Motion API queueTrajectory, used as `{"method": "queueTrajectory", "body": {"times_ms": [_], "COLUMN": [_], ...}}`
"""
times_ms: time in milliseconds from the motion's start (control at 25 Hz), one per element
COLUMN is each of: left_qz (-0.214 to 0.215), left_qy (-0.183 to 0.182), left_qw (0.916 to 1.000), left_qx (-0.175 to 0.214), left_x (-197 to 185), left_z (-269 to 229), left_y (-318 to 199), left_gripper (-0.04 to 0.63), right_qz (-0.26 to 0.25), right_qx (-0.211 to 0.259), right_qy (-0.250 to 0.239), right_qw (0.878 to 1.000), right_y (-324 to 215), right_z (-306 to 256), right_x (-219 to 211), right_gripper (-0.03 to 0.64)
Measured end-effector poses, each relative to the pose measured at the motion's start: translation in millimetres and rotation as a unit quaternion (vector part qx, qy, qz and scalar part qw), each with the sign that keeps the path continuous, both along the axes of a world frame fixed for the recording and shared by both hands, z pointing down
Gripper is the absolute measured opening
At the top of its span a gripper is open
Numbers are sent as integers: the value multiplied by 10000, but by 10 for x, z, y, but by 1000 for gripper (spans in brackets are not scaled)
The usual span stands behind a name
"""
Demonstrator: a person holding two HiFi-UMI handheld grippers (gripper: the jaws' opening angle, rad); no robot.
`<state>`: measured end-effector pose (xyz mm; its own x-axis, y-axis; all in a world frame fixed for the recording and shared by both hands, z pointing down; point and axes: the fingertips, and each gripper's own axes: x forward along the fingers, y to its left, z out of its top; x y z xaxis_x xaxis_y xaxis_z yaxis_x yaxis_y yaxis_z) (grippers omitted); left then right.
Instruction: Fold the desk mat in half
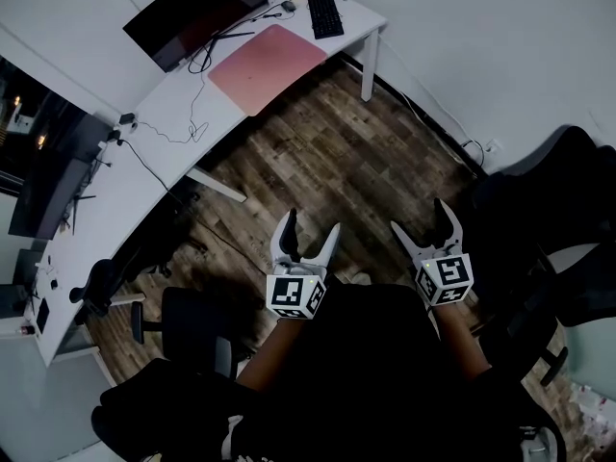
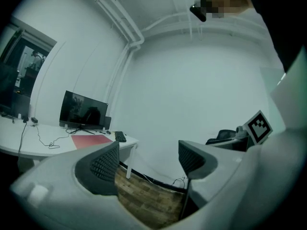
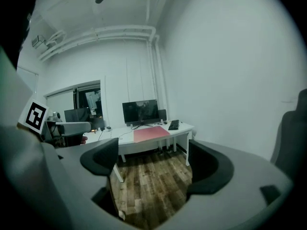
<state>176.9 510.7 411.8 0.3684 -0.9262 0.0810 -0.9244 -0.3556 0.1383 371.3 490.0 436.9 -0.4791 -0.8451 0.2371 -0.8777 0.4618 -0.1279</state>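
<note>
A pink desk mat (image 1: 267, 65) lies flat on the white desk (image 1: 173, 123) at the far end of the room, well away from both grippers. It also shows small in the left gripper view as the mat (image 2: 91, 140) and in the right gripper view as the mat (image 3: 151, 133). My left gripper (image 1: 310, 224) is held over the wooden floor with its jaws open and nothing between them (image 2: 148, 159). My right gripper (image 1: 420, 217) is beside it, also open and empty (image 3: 156, 162).
A monitor (image 1: 202, 8) and a black keyboard (image 1: 324, 13) sit beside the mat, with cables (image 1: 183, 128) trailing over the desk. Black office chairs stand at the lower left (image 1: 188, 330) and at the right (image 1: 549, 219). Wooden floor (image 1: 327, 162) lies between me and the desk.
</note>
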Motion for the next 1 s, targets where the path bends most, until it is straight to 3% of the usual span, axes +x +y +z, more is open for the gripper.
{"method": "queueTrajectory", "body": {"times_ms": [320,520,800,1000], "left_qz": [-214,-292,-294,-367], "left_qy": [-112,10,165,372], "left_qw": [9993,9989,9984,9972], "left_qx": [-297,-354,-455,-536], "left_x": [-194,-374,-736,-1049], "left_z": [189,252,396,494], "left_y": [-135,-452,-1375,-2174], "left_gripper": [367,367,367,367], "right_qz": [-72,28,-124,-57], "right_qx": [-509,-776,-994,-718], "right_qy": [27,192,428,531], "right_qw": [9987,9968,9941,9960], "right_y": [-80,-312,-1051,-1952], "right_z": [348,568,727,584], "right_x": [-28,-56,-423,-608], "right_gripper": [437,437,437,436]}}
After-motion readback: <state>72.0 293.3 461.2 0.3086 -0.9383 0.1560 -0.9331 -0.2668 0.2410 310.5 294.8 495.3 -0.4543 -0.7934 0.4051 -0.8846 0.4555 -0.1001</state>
